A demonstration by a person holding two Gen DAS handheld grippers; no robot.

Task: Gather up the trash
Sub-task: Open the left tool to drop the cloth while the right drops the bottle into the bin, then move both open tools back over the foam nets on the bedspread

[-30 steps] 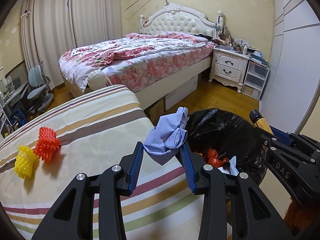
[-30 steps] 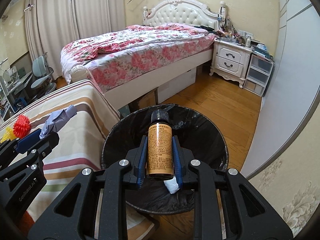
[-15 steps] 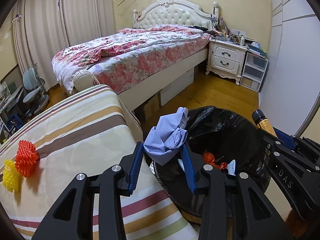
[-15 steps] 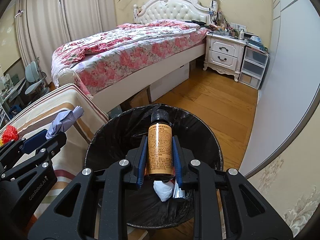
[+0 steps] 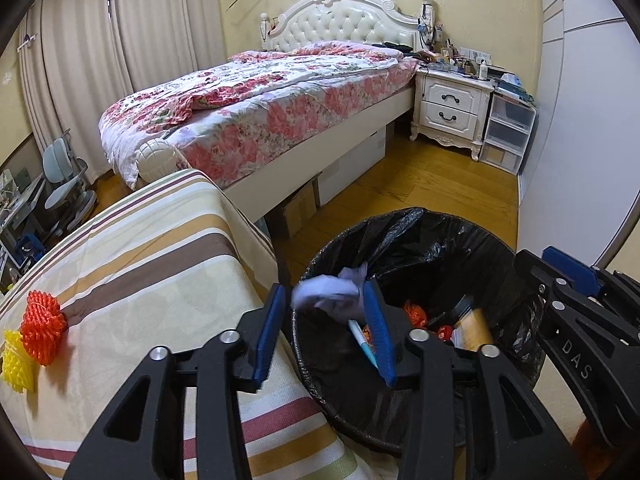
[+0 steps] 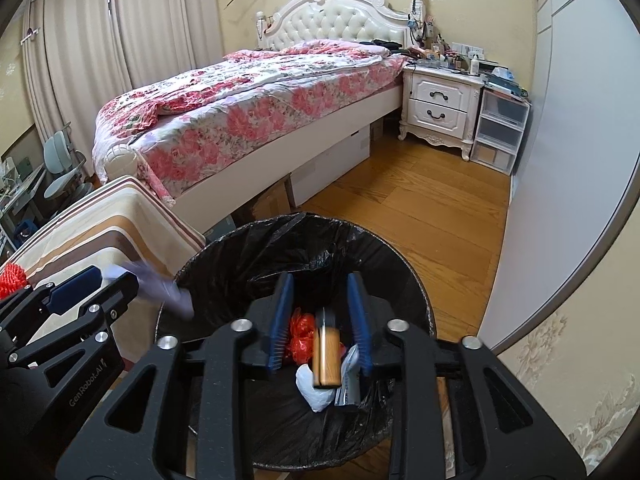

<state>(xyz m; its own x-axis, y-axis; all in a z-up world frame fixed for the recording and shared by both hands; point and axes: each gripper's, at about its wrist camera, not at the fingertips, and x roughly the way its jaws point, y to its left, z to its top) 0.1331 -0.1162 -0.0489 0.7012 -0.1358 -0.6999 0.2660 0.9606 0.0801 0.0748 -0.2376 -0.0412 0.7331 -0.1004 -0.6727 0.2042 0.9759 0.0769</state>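
Both grippers have moved over the trash bin (image 5: 420, 240) and their jaws have just been opening. The left gripper (image 5: 326, 330) stands partly open, and the crumpled blue cloth (image 5: 332, 292) is slipping from between its jaws, blurred, just above the bin's near rim. The right gripper (image 6: 320, 320) also stands partly open, with nothing pressed between its jaws. The brown bottle (image 6: 326, 356) is loose below them and blurred, dropping onto the trash in the bin.

The cloth looks soft and light, so it should flop down easily, though it could catch on the rim. The bottle looks hard and smooth and probably heavier, so it is best held around its middle.

Two pieces are left on the striped surface (image 5: 160, 264) near its left edge: an orange foam net (image 5: 42, 330) and a yellow foam net (image 5: 16, 366), touching each other. They look squashy and light, easy to pinch anywhere.
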